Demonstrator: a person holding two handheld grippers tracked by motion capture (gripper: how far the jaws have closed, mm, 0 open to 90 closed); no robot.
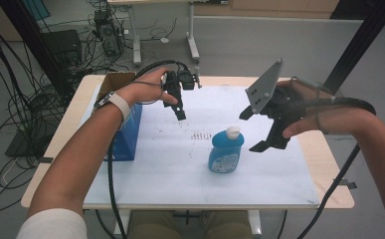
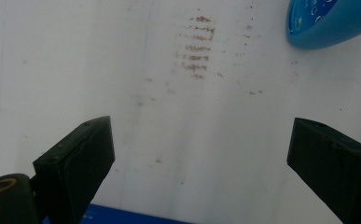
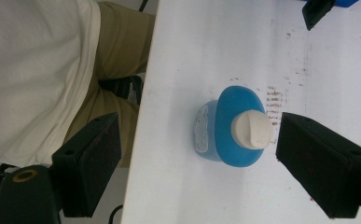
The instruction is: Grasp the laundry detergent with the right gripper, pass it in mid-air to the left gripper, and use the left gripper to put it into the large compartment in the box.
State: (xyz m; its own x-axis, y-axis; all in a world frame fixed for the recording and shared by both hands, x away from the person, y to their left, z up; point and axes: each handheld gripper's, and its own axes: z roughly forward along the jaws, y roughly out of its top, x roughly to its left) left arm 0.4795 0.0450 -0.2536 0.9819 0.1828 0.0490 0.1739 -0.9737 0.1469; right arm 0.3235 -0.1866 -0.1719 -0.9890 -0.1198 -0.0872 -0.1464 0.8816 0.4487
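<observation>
A blue bottle (image 1: 226, 152) with a white cap stands upright on the white mat (image 1: 170, 169), right of centre. My right gripper (image 1: 254, 129) hangs open just above and to the right of it, its jaws wide apart. In the right gripper view the bottle (image 3: 236, 126) is seen from above, between the open jaws of that gripper (image 3: 197, 158) and closer to the right one. My left gripper (image 1: 180, 113) is raised over the mat's far left part, jaws pointing down. In its own view the left gripper (image 2: 199, 158) is open over bare mat, the bottle (image 2: 327, 23) at the top right corner.
A blue box (image 1: 128, 132) stands at the mat's left edge, with an open cardboard box (image 1: 115, 79) behind it. Brown smudges (image 2: 197, 46) mark the mat's middle. The wooden table edge (image 1: 329, 164) frames the mat. The person's shirt (image 3: 33, 70) lies beyond the near edge.
</observation>
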